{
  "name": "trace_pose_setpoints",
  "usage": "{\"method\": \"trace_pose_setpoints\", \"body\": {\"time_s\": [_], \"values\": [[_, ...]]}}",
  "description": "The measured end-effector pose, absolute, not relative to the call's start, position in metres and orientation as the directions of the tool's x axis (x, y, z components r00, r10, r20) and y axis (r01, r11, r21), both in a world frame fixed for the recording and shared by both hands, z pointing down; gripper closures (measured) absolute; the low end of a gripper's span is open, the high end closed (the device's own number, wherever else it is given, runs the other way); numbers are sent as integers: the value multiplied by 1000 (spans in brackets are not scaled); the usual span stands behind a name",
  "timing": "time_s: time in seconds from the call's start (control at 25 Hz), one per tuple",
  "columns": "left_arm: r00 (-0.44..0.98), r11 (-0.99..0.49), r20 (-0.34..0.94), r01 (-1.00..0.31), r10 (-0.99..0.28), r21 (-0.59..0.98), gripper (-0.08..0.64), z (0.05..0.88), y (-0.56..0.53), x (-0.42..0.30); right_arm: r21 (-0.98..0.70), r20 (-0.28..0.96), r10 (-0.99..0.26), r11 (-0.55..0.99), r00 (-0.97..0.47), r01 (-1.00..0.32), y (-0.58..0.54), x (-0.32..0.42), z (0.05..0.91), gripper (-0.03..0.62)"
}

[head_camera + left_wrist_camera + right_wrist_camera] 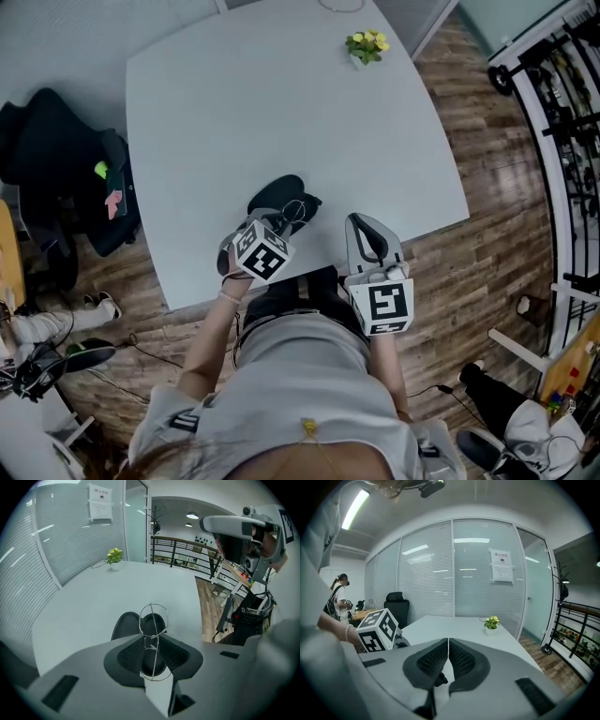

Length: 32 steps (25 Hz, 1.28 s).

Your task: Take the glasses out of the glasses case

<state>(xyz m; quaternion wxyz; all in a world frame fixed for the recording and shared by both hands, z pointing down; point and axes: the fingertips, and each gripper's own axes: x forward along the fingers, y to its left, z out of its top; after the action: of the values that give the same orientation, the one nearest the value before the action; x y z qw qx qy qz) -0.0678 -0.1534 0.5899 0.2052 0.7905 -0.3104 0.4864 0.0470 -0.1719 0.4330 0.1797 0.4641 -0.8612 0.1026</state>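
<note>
Over the pale table [281, 112], the left tool [153, 641] clamps the glasses [153, 619] near the open case [124, 626]; right tool [448, 644] closed, empty.

Thin wire-rimmed glasses [153, 619] stand edge-on, pinched in the left tool [153, 640], just over the open black glasses case [125, 626].

Black case [277, 195], seemingly silver glasses [152, 644], pale-grey table [281, 103]

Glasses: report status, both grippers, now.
Left gripper shut on glasses, over the open case. Right gripper shut, empty, at table edge. Plant far across table, no obstruction.
</note>
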Motion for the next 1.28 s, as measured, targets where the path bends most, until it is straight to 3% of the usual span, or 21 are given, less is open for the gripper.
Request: {"method": "trace_pose_setpoints", "body": {"time_s": [1.28], "values": [[367, -732, 859, -681, -356, -13, 446, 512, -138, -64, 19, 338, -746, 615, -574, -788, -171, 17, 407, 574]]}}
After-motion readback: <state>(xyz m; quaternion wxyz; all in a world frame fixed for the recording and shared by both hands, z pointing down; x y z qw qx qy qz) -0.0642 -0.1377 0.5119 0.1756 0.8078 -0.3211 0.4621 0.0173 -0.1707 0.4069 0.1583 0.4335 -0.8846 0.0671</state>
